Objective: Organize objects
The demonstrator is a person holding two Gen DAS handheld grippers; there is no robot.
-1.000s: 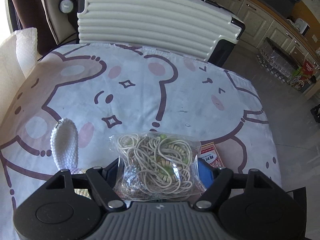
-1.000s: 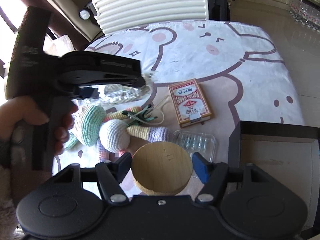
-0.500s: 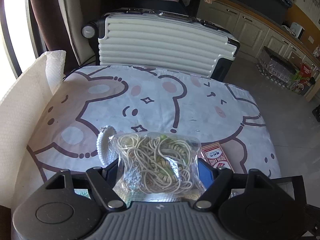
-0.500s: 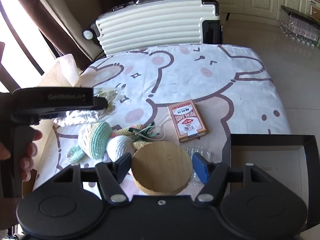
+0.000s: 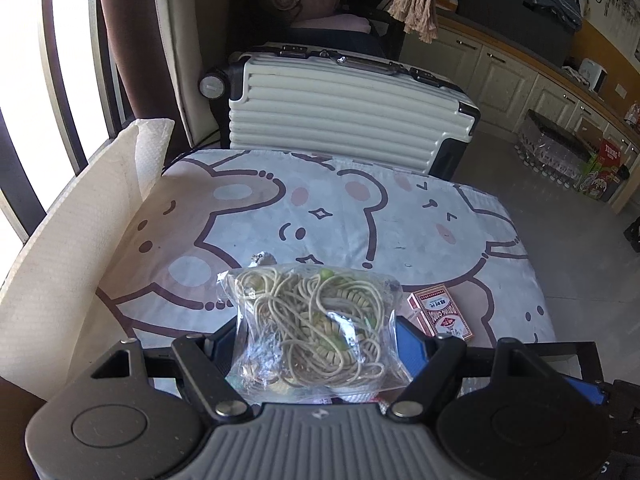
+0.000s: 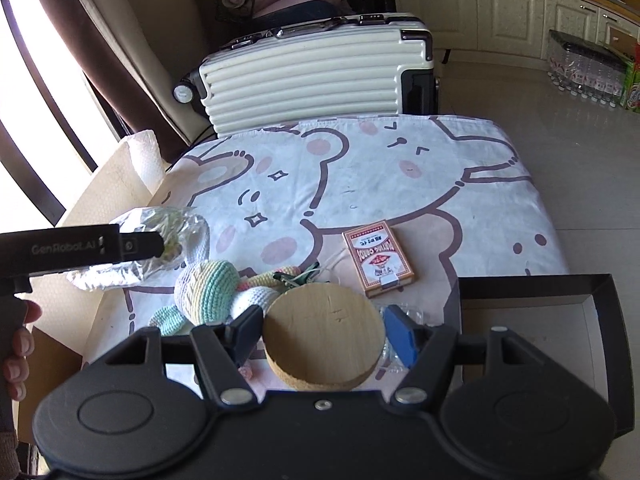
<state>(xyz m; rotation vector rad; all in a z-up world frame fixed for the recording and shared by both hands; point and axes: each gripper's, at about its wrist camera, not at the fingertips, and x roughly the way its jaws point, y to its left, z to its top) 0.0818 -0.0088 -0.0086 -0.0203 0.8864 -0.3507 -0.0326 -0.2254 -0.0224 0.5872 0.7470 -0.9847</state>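
— Fingers first: what does the left hand-held gripper (image 5: 316, 334) have?

— Its jaws are clamped on a clear plastic bag of cord and beads (image 5: 314, 324); the bag bulges up between the blue pads, lifted above the desk (image 5: 400, 220); the right wrist view shows the same left hand-held gripper (image 6: 160, 246) side-on with the crinkled bag (image 6: 160, 220) hanging off its tip, over the left part of the desk.

— And the right hand-held gripper (image 6: 322, 336)?

— Closed on a round wooden disc (image 6: 324, 338); both pads press its edge; the disc sits tilted between them, near the front of the desk.

— What lies just beyond it?

— A crocheted toy (image 6: 210, 292) in pastel stripes, touching a small tangle of green clips (image 6: 296, 278); a red pack of playing cards (image 6: 378, 258) lies flat just right of that; a clear blister pack (image 6: 416, 316) peeks out behind the right pad.

— Farther out?

— A black open box (image 6: 532, 284) at the right front edge; a cartoon-bear cloth covers the desk; a cream ribbed suitcase (image 6: 312, 76) stands behind its far edge; a white paper roll (image 5: 150, 148) is at the left.
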